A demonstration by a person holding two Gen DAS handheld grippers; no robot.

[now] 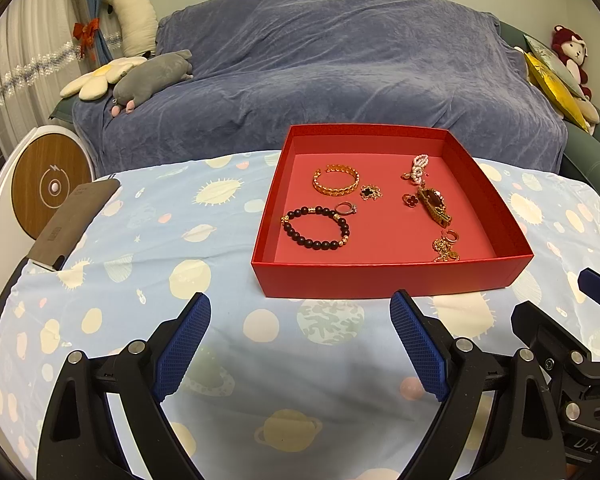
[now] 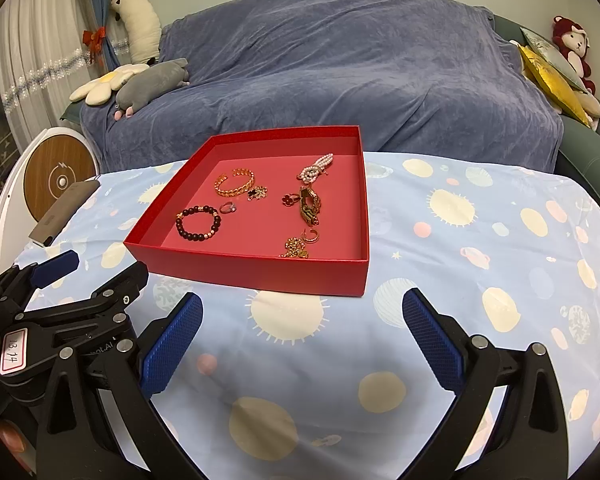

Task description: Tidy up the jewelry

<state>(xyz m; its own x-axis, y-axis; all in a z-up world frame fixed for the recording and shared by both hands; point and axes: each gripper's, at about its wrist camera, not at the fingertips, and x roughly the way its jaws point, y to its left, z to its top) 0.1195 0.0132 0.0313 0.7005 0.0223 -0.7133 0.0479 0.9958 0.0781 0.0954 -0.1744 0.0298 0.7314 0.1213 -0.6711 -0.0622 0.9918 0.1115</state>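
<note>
A shallow red box (image 1: 384, 278) (image 2: 256, 274) stands on the table with several pieces of jewelry inside. They include a dark bead bracelet (image 1: 315, 227) (image 2: 198, 222), a gold bangle (image 1: 336, 179) (image 2: 235, 181), a small ring (image 1: 346, 209) (image 2: 227, 208), a pearl piece (image 1: 418, 166) (image 2: 315, 168), a gold watch (image 1: 434, 206) (image 2: 310, 205) and a gold chain (image 1: 446, 248) (image 2: 296, 247). My left gripper (image 1: 300, 340) is open and empty in front of the box. My right gripper (image 2: 302, 340) is open and empty, also short of the box.
The table wears a light blue planet-print cloth (image 1: 204, 240) (image 2: 480, 240). A dark phone (image 1: 74, 226) (image 2: 64, 212) lies at its left edge. A sofa under a blue blanket (image 1: 320, 64) stands behind, with plush toys (image 1: 152, 78). A round white device (image 1: 48, 184) sits at the left.
</note>
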